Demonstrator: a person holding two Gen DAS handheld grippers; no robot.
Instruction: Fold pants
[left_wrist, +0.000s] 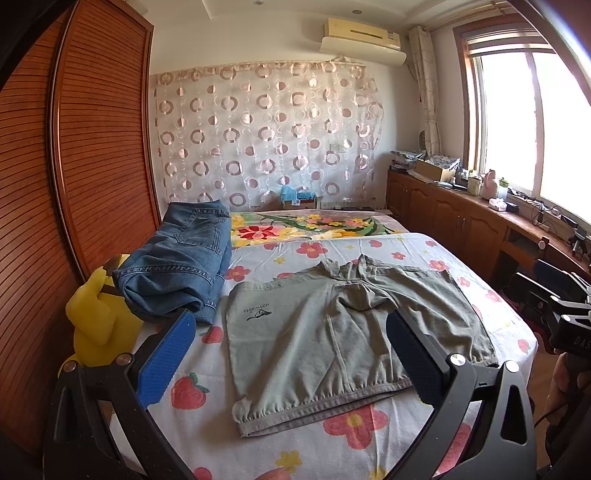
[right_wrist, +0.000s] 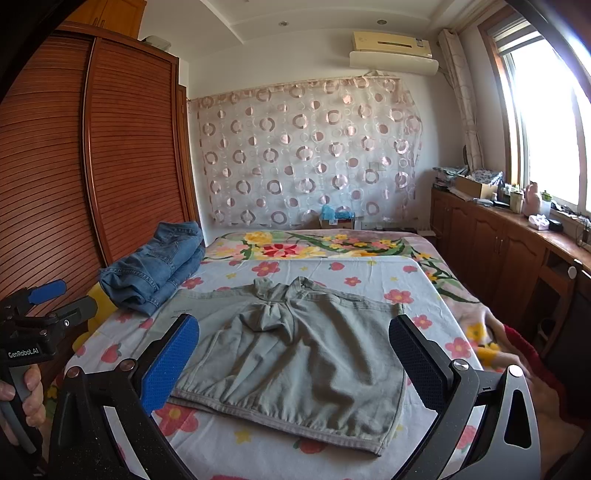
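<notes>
**Both claws spread wide above the grey-green pants**

Your left gripper (left_wrist: 290, 332) is released: its blue pads (left_wrist: 166, 360) stand far apart with nothing between them, and it hangs over the near edge of the bed. Your right gripper (right_wrist: 293, 341) is the same, jaws wide, nothing in its grasp, held above the cloth without touching it. From the right wrist view you can see your left hand (right_wrist: 26, 391) wrapped around the left tool's handle at the far left.

Directly ahead of both claws lie the grey-green pants (left_wrist: 332, 339), spread on the flowered bedsheet (left_wrist: 332, 428). They lie mostly flat, with the hem edge nearest you and the waist end bunched into a crumpled knot (right_wrist: 273, 306) on the far side. A small dark printed logo (left_wrist: 256, 311) shows on the left panel, reading upside down from where you stand.

Left of the pants, just beside them, sits a pile of folded blue jeans (left_wrist: 181, 258), resting partly on a yellow plush toy (left_wrist: 96, 325) at the bed's left edge. Beyond that stands the slatted wooden wardrobe (left_wrist: 92, 147). A circle-patterned curtain (left_wrist: 266, 133) covers the far wall, and a wooden cabinet (right_wrist: 509, 251) loaded with small items runs under the window (left_wrist: 524, 122) on the right.
</notes>
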